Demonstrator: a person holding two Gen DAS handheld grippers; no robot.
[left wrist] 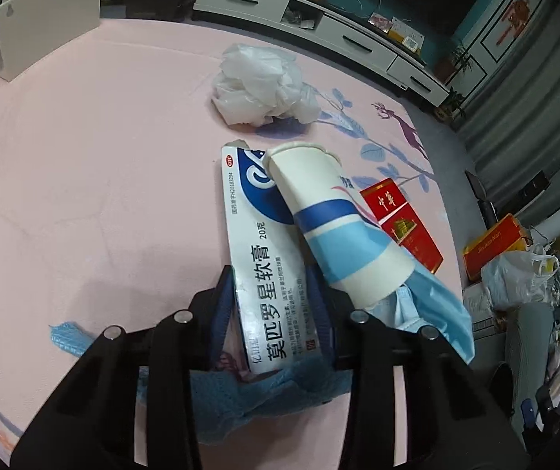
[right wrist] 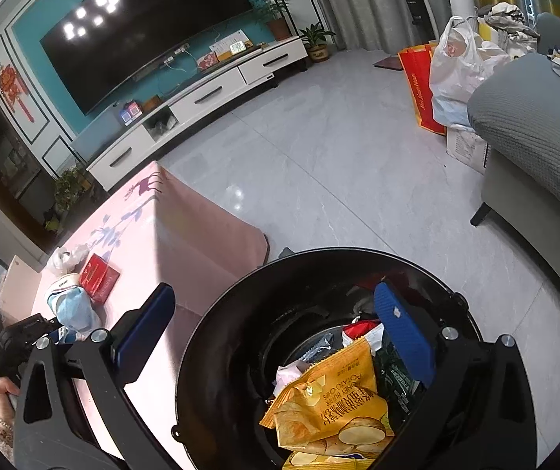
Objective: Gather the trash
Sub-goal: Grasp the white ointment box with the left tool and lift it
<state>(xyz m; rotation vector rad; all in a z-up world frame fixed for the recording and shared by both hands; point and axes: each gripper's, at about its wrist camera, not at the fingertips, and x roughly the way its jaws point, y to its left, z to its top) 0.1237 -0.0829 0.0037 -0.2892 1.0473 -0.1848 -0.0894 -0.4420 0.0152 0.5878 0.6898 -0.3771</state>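
The left gripper (left wrist: 274,286) pinches the near end of a white and blue ointment box (left wrist: 258,243), its two blue pads pressed against the box's long sides, low over a pink tablecloth (left wrist: 84,164). A crumpled blue face mask (left wrist: 432,305) lies under and beside the gripper, and a paper cup (left wrist: 334,227) with blue bands lies on its side across the box, its mouth pointing away. Just beyond the cup sits a red cigarette pack (left wrist: 401,223), flat on the cloth, and farther off a wad of white plastic bag (left wrist: 260,86) rests near the table's far edge. The right gripper (right wrist: 276,337) hangs spread wide and holding nothing above a round black bin (right wrist: 217,352) that stands on the floor beside the table. Inside the bin lie a yellow chip bag (right wrist: 327,399), a dark green wrapper (right wrist: 397,376) and other wrappers. Beyond are grey floor tiles (right wrist: 319,149), a white cabinet (right wrist: 201,98) and a dark television (right wrist: 142,27).
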